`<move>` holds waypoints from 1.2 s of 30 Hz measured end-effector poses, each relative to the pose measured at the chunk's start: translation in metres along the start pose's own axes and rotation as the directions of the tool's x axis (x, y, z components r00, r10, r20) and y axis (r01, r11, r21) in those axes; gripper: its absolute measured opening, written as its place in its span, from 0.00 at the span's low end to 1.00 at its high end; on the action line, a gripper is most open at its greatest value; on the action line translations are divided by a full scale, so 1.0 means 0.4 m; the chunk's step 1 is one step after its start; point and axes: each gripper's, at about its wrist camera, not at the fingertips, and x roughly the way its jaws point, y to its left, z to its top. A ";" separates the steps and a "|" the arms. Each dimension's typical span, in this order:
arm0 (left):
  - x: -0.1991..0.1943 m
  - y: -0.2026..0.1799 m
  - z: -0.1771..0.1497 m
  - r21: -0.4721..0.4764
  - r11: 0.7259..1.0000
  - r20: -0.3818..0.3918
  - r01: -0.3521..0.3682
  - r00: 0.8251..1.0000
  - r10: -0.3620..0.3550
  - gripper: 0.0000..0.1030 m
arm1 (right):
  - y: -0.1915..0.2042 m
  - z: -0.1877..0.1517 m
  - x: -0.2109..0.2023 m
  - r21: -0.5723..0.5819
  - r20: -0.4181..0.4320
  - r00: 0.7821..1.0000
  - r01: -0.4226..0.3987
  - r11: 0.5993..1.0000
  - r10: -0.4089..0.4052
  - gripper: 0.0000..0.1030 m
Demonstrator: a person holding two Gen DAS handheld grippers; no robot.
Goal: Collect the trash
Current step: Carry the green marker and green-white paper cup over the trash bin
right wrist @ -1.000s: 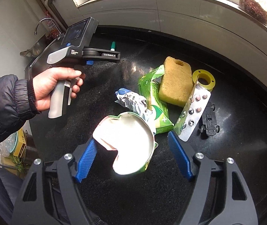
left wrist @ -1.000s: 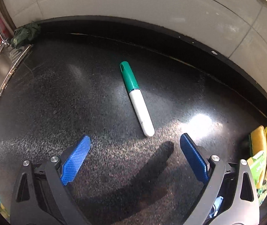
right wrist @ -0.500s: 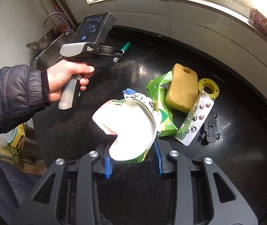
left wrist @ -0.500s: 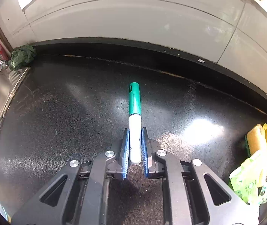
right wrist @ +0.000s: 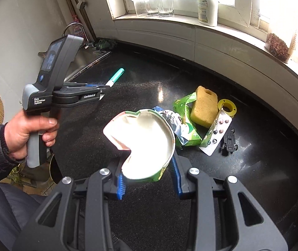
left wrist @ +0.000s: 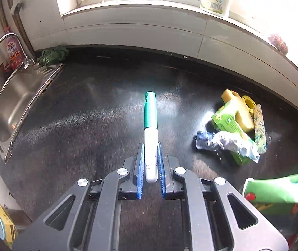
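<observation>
1. Left wrist view: my left gripper (left wrist: 150, 165) clenches the marker (left wrist: 150, 133), lifted off the counter (left wrist: 75, 125) near the sink (left wrist: 13, 100).
2. My right gripper (right wrist: 147, 173) squeezes the torn cup (right wrist: 144, 144); its crushed wall could slip free.
3. A second ago both jaws stood wide, marker and cup lying loose.
</observation>
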 end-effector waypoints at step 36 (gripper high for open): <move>-0.310 0.479 -0.416 -0.332 0.917 -0.026 -0.223 0.973 0.227 0.11 | 0.570 0.133 0.202 -0.261 -0.134 0.946 -0.323 0.910 0.297 0.34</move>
